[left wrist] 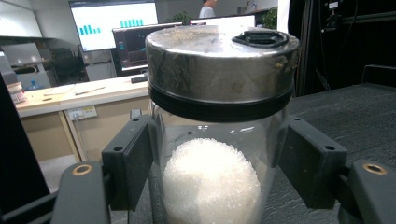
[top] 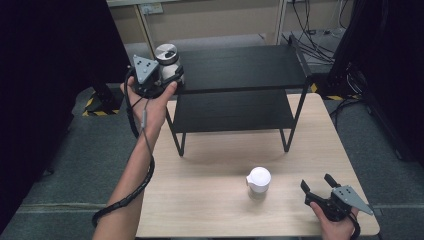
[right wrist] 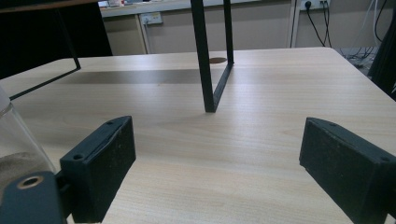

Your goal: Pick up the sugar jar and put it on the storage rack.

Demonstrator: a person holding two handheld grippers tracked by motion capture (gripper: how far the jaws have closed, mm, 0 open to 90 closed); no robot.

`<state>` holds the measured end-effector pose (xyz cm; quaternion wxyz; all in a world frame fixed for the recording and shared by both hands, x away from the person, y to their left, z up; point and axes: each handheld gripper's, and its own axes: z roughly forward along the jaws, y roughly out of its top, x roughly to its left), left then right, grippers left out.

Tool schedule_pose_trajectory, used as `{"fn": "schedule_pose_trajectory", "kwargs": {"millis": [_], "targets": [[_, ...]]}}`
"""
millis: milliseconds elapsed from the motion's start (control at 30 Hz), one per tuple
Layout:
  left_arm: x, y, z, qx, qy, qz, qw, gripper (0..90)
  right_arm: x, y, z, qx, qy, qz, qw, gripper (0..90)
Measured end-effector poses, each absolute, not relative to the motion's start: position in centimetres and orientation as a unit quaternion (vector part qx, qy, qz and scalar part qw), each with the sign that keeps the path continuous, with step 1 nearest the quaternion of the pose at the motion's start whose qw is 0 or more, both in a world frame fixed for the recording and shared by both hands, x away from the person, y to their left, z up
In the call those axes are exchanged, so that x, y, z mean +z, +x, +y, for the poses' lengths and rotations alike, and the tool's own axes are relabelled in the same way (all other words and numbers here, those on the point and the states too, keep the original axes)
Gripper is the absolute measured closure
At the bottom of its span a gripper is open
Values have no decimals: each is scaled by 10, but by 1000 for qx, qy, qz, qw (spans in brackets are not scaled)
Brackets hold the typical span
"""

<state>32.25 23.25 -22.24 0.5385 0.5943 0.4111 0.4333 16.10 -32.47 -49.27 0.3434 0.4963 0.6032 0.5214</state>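
The clear glass jar with a steel lid (left wrist: 219, 116), at the far-left corner of the black two-tier shelf (top: 240, 70), holds white granules (plain in the left gripper view). The left gripper (top: 167, 75) clamps it, arm stretched forward. The right gripper (top: 317, 184), jaws apart, rests near-right beside a white-lidded jar (top: 258, 182).

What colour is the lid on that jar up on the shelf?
Silver metal with a black band below, on the jar lid; clearest in the left gripper view.

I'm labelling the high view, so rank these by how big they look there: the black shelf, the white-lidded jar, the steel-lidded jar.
1. Black shelf, by far.
2 and 3. Steel-lidded jar and white-lidded jar look about alike; the steel-lidded one is partly hidden, so no ranking.
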Motion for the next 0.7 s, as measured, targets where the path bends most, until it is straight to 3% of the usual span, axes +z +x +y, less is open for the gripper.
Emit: {"fn": "schedule_pose_trajectory", "kwargs": {"millis": [700], "targets": [[-221,336,243,392,580,437,564,298,-492,162,-325,521,498,604,341,109]]}}
